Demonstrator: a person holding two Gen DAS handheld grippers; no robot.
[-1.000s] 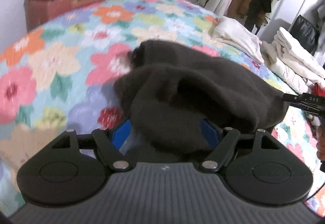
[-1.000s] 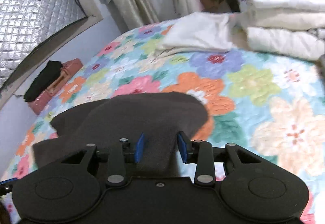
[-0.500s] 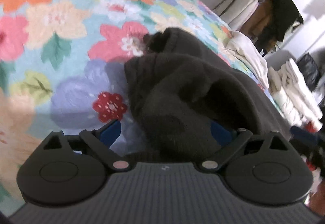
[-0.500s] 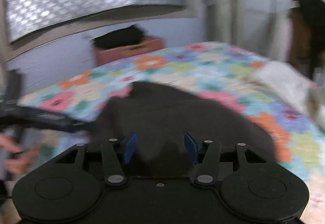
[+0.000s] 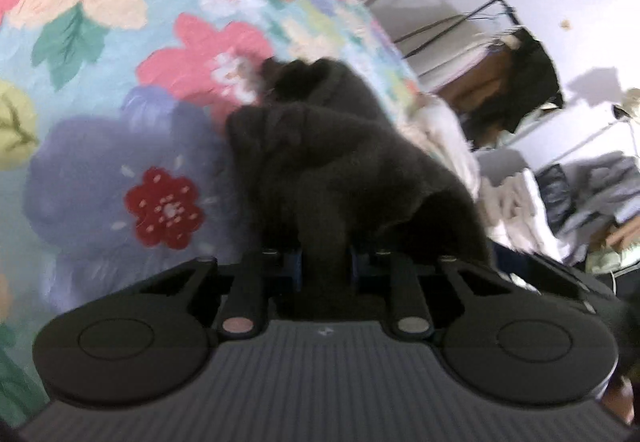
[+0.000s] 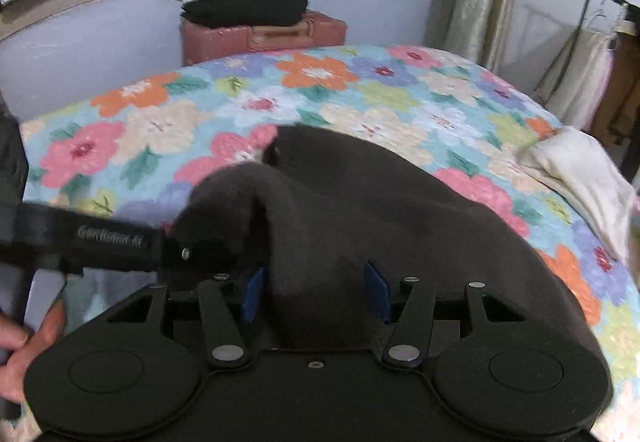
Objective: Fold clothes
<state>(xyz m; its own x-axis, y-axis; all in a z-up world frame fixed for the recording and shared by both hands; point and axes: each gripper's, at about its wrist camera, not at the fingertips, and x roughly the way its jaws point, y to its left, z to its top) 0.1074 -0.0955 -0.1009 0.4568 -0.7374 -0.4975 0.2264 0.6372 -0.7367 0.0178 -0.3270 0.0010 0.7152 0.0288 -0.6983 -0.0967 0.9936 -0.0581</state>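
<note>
A dark grey fleece garment [image 5: 344, 161] lies bunched on the floral bedspread [image 5: 100, 89]. My left gripper [image 5: 325, 266] is shut on a fold of the garment, which rises from between its blue pads. In the right wrist view the same garment [image 6: 380, 201] drapes over my right gripper [image 6: 316, 294]. Its blue pads [image 6: 253, 294] stand wide apart with cloth lying between them, so it is open. The left gripper's body [image 6: 108, 242] shows at the left of that view, gripping the garment's edge.
A cream cloth [image 6: 576, 165] lies on the bed's right side. A pink suitcase [image 6: 260, 35] with folded black clothes on top stands behind the bed. A clothes rack [image 5: 516, 81] and stacked pale laundry [image 5: 516, 201] are to the right.
My left gripper has closed on the garment's fold; it was open before. My right gripper has opened wider and swung to face the bed's head. Both grippers have come closer together.
</note>
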